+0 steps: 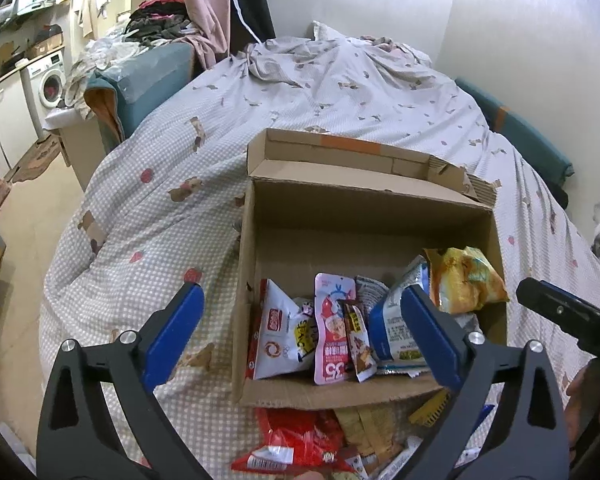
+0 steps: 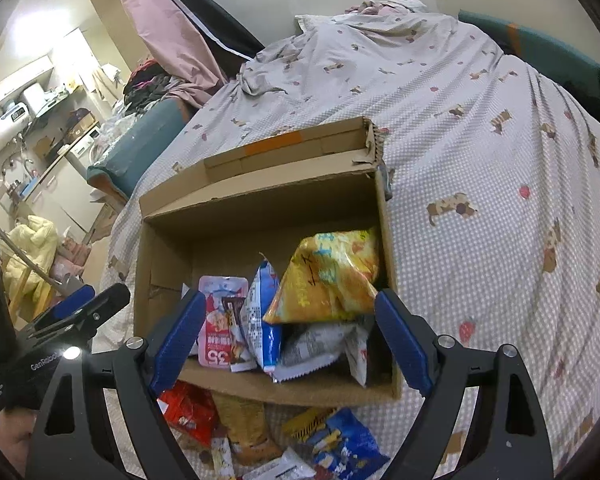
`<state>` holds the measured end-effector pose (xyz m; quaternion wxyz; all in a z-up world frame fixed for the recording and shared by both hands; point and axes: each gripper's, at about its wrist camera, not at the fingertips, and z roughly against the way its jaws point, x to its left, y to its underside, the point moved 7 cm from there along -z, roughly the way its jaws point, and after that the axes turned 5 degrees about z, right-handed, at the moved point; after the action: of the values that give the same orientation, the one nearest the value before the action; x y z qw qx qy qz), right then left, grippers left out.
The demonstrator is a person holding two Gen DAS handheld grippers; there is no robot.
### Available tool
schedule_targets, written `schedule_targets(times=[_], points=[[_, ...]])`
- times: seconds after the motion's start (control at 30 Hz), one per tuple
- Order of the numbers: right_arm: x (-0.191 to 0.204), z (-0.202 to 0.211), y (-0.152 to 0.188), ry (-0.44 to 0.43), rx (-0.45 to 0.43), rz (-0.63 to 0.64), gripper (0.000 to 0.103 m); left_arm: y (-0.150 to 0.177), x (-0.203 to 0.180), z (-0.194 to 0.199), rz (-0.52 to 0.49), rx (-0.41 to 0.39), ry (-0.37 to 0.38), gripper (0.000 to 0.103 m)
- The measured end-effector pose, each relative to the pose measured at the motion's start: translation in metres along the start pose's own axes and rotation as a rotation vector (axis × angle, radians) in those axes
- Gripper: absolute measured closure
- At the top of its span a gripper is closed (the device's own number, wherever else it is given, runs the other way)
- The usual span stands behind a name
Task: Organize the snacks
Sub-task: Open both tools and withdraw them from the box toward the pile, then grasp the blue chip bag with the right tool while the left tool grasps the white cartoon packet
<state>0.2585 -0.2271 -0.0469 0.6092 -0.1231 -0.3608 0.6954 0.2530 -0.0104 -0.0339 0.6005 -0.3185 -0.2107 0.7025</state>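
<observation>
I am holding both the left gripper (image 1: 300, 328) and the right gripper (image 2: 290, 336) released and empty above the cardboard box (image 1: 364, 216); upright packets (image 1: 332, 332) inside are risking toppling if clipped, while loose snacks (image 2: 260, 432) are lying before it.

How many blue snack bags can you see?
2. One blue-and-white bag stands inside the cardboard box. One blue bag lies on the bedspread in front of the box. More may be hidden under other packets.
</observation>
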Motion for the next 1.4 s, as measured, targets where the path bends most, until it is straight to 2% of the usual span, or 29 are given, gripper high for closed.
schedule_targets(times=[0.17, 0.33, 0.6, 1.0, 1.13, 1.4], points=[[-0.002, 0.011, 0.015, 0.01, 0.015, -0.016, 0.014, 0.014, 0.004, 0.019, -0.035, -0.006, -0.019, 0.005], [-0.002, 0.017, 0.041, -0.012, 0.066, -0.051, 0.014, 0.03, 0.01, 0.032, -0.03, 0.01, -0.033, 0.006], [0.006, 0.032, 0.068, -0.022, 0.09, -0.059, 0.014, 0.05, 0.016, 0.051, -0.02, 0.024, -0.034, 0.006], [-0.014, 0.039, 0.107, 0.016, 0.148, -0.129, 0.014, 0.093, 0.031, 0.054, -0.012, 0.123, -0.073, 0.006], [-0.032, 0.032, 0.12, 0.057, 0.192, -0.162, 0.014, 0.104, 0.041, 0.049, 0.044, 0.169, -0.074, 0.006], [-0.056, -0.003, 0.15, 0.078, 0.354, -0.284, 0.014, 0.117, 0.041, 0.039, 0.089, 0.245, -0.05, 0.006]])
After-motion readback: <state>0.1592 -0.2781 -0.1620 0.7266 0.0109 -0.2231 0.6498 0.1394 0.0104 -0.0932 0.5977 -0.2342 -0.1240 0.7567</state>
